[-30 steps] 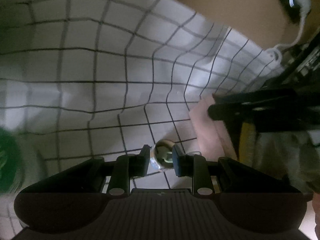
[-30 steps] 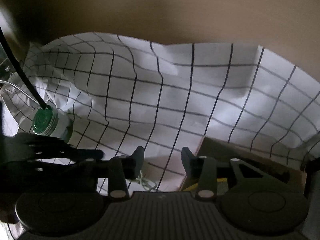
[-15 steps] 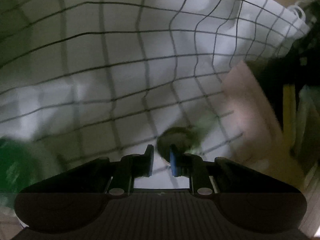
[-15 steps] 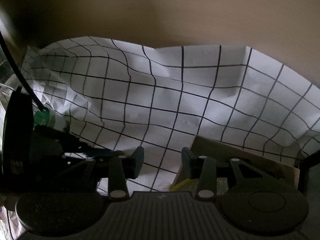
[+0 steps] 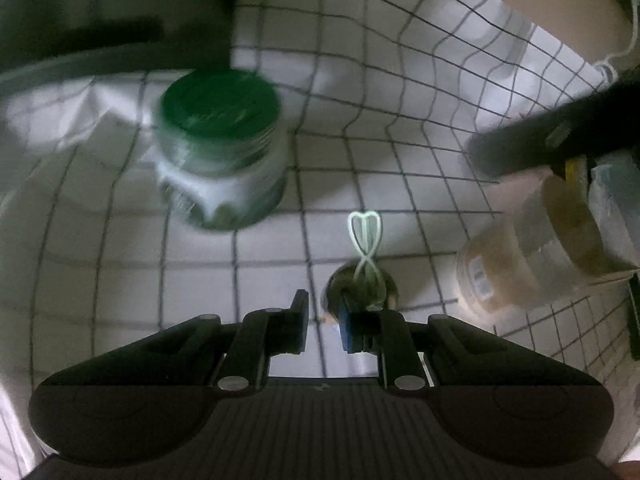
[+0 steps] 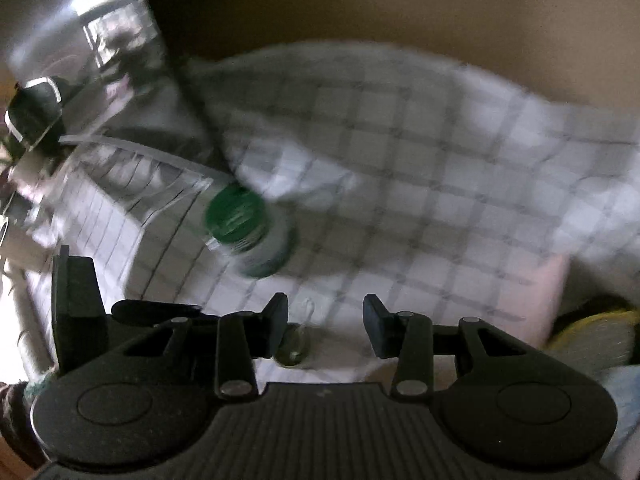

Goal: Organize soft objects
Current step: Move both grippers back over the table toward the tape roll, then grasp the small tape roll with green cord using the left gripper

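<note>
Left gripper (image 5: 323,322): pointed steeply down, black fingers set close with only a narrow gap, jaws just been closing, nothing seen clamped between the pads, blue pad face showing on the right-hand finger. Right gripper (image 6: 325,326): also tilted steeply down, fingers parted wider than the left pair, gap between them bare. Seen from the left wrist as a dark blurred bar at the right edge.
</note>
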Motion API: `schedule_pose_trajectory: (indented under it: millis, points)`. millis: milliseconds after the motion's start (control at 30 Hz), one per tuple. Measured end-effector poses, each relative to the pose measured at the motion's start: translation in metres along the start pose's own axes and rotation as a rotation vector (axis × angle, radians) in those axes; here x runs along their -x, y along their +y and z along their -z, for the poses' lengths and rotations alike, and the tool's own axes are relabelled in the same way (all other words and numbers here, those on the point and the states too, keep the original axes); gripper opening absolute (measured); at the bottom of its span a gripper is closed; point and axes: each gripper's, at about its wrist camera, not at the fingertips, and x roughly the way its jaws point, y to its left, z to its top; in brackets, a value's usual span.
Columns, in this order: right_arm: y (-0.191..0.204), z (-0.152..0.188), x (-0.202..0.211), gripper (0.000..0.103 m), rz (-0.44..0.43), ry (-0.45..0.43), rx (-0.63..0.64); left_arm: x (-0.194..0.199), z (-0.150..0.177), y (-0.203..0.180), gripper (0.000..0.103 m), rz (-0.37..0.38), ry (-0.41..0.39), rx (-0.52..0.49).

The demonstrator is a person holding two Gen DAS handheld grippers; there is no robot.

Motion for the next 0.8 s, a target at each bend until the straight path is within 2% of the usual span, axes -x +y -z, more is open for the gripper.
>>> schedule_pose_trajectory:
  millis: [100, 233, 400, 567, 633, 667, 800]
  points:
    - [0.025, 0.012, -0.031, 0.041, 0.051, 0.056, 0.011, 0.005, 0.01, 0.006, 0.019, 0.005, -0.01, 0.028]
    - [0.039, 0.017, -0.061, 0.041, 0.122, 0.044, 0.01, 0.008, 0.018, 0.01, 0.019, 0.027, -0.018, 0.055]
    - [0.045, 0.01, -0.08, 0.041, 0.079, 0.051, 0.036, 0.003, 0.021, 0.007, 0.019, 0.026, -0.017, 0.064]
    - [0.051, 0.019, -0.09, 0.04, 0.057, 0.084, 0.099, 0.002, 0.019, 0.005, 0.019, 0.023, -0.015, 0.047]
    - [0.049, 0.021, -0.087, 0.019, 0.033, 0.083, 0.103, 0.004, 0.02, 0.004, 0.019, 0.02, -0.019, 0.043]
    - [0.048, 0.022, -0.086, 0.004, 0.018, 0.088, 0.104, 0.003, 0.021, 0.002, 0.019, 0.018, -0.021, 0.042]
    - [0.048, 0.021, -0.068, 0.002, -0.032, 0.041, 0.096, 0.009, 0.029, 0.008, 0.019, 0.009, -0.024, 0.05]
